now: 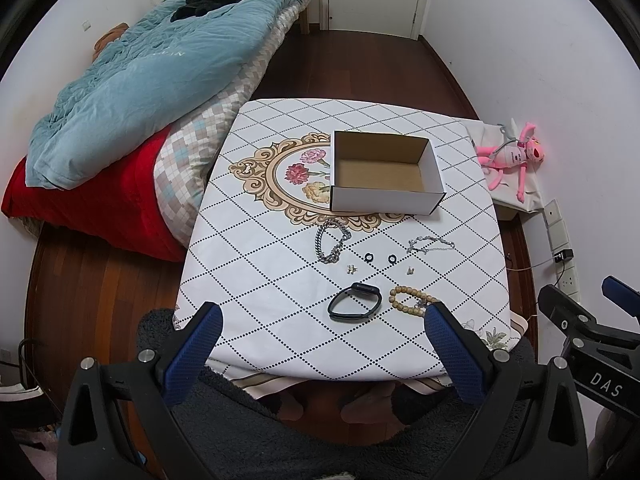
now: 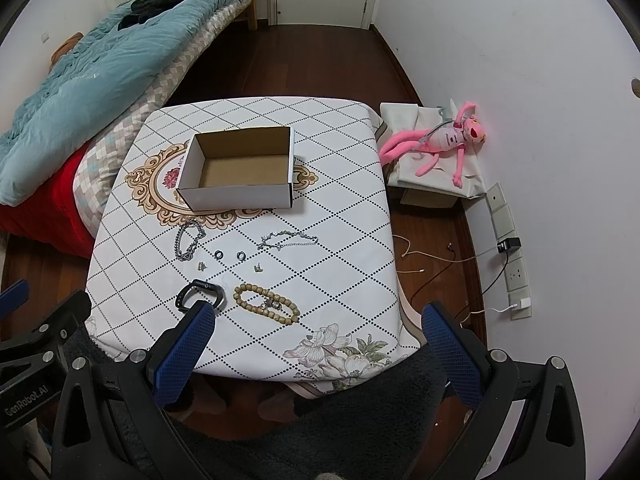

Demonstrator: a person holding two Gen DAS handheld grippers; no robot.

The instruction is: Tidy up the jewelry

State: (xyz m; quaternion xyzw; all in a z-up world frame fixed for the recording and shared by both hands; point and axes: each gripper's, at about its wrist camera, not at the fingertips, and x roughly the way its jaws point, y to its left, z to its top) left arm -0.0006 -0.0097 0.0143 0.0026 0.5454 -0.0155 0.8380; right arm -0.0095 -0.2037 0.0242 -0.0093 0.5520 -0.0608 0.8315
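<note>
- The left gripper (image 1: 322, 322) is held above the near edge of the table, its blue-padded fingers (image 1: 192, 354) spread wide with nothing between them.
- The right gripper (image 2: 318, 326) is likewise held wide apart and empty, over the near right corner of the table.
- A white tablecloth (image 1: 280, 320) with a dotted diamond pattern and a floral medallion is seen covering the table.
- Nearest the grippers, a black smart band (image 1: 354, 302) is laid on the cloth, with a wooden bead bracelet (image 1: 412, 300) just beside it on the right.
- Farther in, two small black rings (image 1: 380, 258) are set side by side, flanked by a small metal piece (image 1: 351, 268) on the left and another (image 1: 409, 270) on the right; what these are cannot be told.
- A heavy silver chain (image 1: 332, 242) is coiled left of the rings, and a thin silver bracelet (image 1: 430, 244) is stretched out to their right.
- Beyond the jewelry, an open white cardboard box (image 1: 384, 196) with a brown interior is placed on the medallion, apart from every piece.
- A bed with a blue quilt (image 1: 132, 80) is seen to the left, and a pink plush toy (image 2: 444, 140) is laid on a cloth-covered box by the right wall.
</note>
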